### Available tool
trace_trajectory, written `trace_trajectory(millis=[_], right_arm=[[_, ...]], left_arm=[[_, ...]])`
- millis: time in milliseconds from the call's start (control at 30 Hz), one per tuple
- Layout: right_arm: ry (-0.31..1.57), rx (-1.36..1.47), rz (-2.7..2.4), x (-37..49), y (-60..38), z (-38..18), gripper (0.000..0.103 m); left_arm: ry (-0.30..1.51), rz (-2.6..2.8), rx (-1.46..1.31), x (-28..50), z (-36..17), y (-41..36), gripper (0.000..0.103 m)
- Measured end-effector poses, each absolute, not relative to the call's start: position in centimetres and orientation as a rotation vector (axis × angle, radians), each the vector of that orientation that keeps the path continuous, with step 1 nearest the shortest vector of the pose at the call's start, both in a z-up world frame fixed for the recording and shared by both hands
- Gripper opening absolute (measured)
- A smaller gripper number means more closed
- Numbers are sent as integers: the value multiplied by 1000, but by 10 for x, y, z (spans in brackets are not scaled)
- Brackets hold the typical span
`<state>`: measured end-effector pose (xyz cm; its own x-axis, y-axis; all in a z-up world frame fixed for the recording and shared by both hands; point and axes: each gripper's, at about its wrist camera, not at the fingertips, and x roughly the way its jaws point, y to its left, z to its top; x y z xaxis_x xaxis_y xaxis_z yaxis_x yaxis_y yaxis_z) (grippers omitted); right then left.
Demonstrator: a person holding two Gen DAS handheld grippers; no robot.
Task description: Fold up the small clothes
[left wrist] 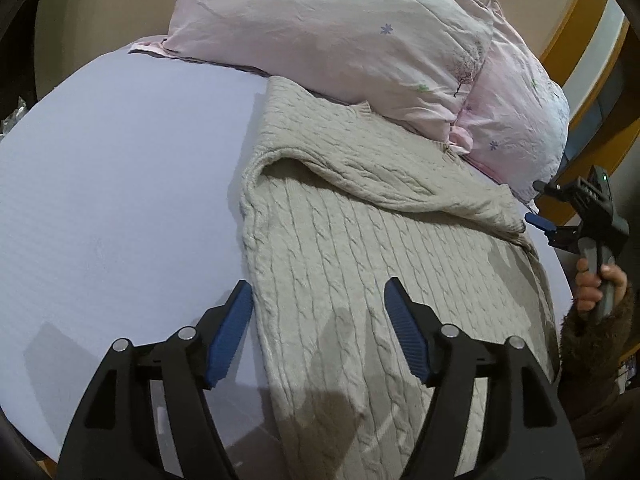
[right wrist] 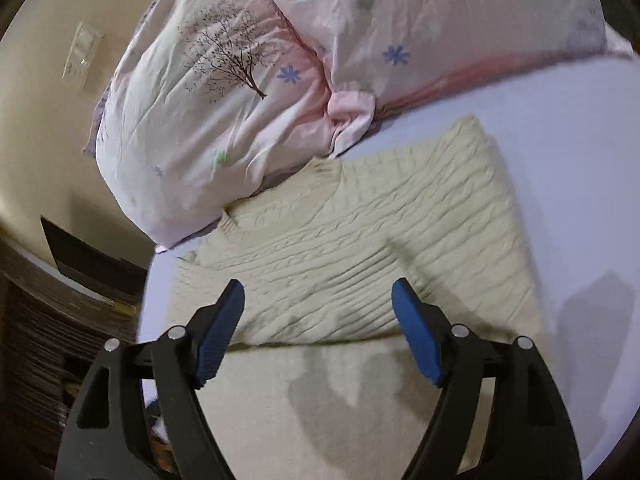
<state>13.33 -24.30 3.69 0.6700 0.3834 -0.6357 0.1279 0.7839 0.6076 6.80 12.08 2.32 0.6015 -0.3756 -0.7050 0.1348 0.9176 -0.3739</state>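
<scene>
A beige cable-knit sweater point(left wrist: 352, 248) lies on the lavender bed sheet point(left wrist: 112, 184), its upper part folded down across the body. My left gripper point(left wrist: 318, 292) is open and empty, hovering over the sweater's near left edge. The sweater also shows in the right wrist view point(right wrist: 360, 248), with a fold across its middle. My right gripper point(right wrist: 318, 292) is open and empty above the sweater's near part. It also shows in the left wrist view point(left wrist: 538, 204), open, at the sweater's far right side, held by a hand.
Two pink flowered pillows point(left wrist: 352, 36) lie at the head of the bed, touching the sweater's far edge; they also show in the right wrist view point(right wrist: 224, 92). A wooden bed frame point(left wrist: 576, 40) stands on the right. A wall switch point(right wrist: 82, 54) and dark furniture point(right wrist: 40, 320) are on the left.
</scene>
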Motion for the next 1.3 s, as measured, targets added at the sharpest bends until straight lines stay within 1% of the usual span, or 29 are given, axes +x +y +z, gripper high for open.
trace_trajectory(millis=[67, 200, 267, 300, 333, 400, 433, 467, 500, 533, 633, 700, 767, 833, 900, 933, 1033, 1167, 1300], right_arm=[[864, 661, 114, 143, -233, 39, 76], [798, 475, 103, 178, -196, 53, 75], [874, 417, 112, 188, -181, 42, 66], [928, 426, 135, 186, -176, 34, 62], [965, 421, 154, 176, -173, 28, 62], [972, 384, 151, 150, -171, 28, 61], [983, 382, 146, 136, -173, 29, 63], [996, 395, 136, 123, -176, 30, 66], [996, 437, 122, 104, -184, 33, 72], [983, 468, 107, 95, -191, 35, 75], [938, 572, 47, 71, -216, 33, 75], [927, 658, -5, 69, -233, 23, 75], [931, 742, -38, 69, -247, 11, 74], [915, 827, -31, 69, -256, -3, 70], [892, 835, -18, 71, -257, -9, 69], [877, 824, -19, 73, -256, -7, 66], [836, 759, -28, 85, -253, -4, 61], [882, 527, -50, 91, -223, 0, 60], [906, 291, -44, 74, -189, -1, 61]], left_arm=[[870, -301, -297, 67, 23, 119, 72], [858, -313, -311, 62, 22, 118, 74], [852, -316, -305, 58, 22, 118, 74], [850, -323, -306, 55, 22, 119, 74], [848, -330, -310, 53, 22, 120, 74], [844, -342, -318, 49, 21, 124, 75], [842, -346, -322, 48, 21, 126, 75], [842, -348, -325, 47, 22, 127, 75], [840, -352, -330, 47, 22, 128, 75], [839, -355, -333, 47, 22, 130, 76], [834, -358, -343, 47, 21, 132, 76], [830, -360, -347, 45, 21, 132, 76], [829, -363, -349, 43, 21, 133, 76], [828, -364, -351, 40, 21, 135, 76], [826, -365, -357, 38, 21, 137, 76], [825, -366, -361, 38, 20, 137, 76], [824, -366, -362, 38, 20, 136, 78], [824, -365, -353, 36, 20, 134, 80], [824, -365, -356, 35, 20, 135, 80]])
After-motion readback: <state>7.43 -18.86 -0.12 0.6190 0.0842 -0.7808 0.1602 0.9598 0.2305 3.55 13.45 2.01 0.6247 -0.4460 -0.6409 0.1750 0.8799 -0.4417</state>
